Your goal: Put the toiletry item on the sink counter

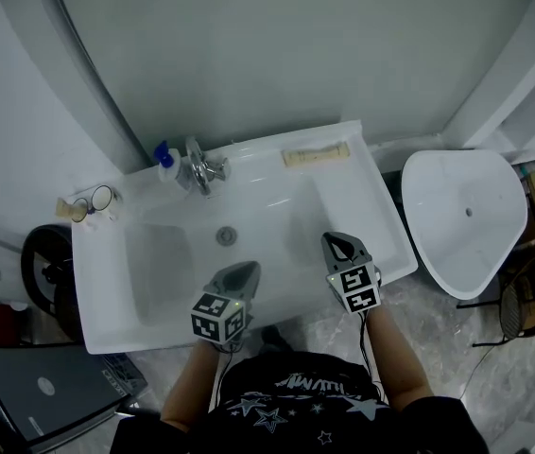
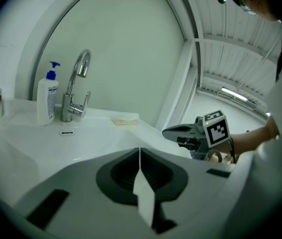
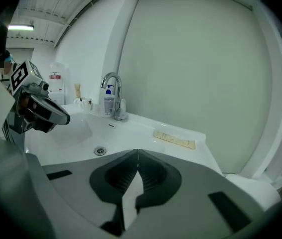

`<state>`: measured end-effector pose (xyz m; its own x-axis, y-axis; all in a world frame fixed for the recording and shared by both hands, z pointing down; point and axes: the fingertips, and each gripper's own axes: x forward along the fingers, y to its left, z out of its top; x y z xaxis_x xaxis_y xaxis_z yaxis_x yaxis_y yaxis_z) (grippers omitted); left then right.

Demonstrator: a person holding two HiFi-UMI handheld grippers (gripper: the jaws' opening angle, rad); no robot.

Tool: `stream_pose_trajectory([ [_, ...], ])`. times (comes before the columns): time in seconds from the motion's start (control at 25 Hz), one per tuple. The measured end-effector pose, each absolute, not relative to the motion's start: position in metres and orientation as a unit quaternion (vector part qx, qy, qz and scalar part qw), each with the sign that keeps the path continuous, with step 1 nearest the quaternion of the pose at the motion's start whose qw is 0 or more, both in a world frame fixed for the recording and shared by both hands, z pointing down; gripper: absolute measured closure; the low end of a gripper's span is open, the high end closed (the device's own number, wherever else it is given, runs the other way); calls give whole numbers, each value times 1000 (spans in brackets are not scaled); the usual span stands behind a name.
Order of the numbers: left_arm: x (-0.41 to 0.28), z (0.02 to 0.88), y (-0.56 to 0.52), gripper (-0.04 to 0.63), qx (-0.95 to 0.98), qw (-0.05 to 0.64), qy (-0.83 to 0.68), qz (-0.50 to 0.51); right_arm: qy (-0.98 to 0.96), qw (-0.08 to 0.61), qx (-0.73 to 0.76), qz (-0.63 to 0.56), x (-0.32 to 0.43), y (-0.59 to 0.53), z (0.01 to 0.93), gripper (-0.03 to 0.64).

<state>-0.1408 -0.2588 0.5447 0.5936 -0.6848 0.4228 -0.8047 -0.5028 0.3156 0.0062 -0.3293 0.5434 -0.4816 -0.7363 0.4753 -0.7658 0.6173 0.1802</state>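
Left hand-held gripper (image 1: 249, 269) and right hand-held gripper (image 1: 330, 242) clenched empty; soap bottle (image 1: 165, 163), tap (image 1: 199, 167), flat packet (image 1: 316, 156) on sink counter (image 1: 387, 227)

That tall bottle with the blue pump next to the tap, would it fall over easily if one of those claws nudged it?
Probably, if nudged near the top: the pump bottle stands tall and narrow beside the tap. It looks like smooth plastic, so jaws might slip. Its weight is unclear; the fill level does not show.
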Motion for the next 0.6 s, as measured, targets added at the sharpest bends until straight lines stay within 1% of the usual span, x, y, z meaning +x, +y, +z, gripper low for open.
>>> stream_pose_trajectory([
  [0.24,-130,540,-243,575,856,244,-437,126,-870,260,416,48,6,-312,552,603],
  [0.6,-98,533,-203,575,859,239,-431,139,-880,226,414,49,22,-276,535,603],
])
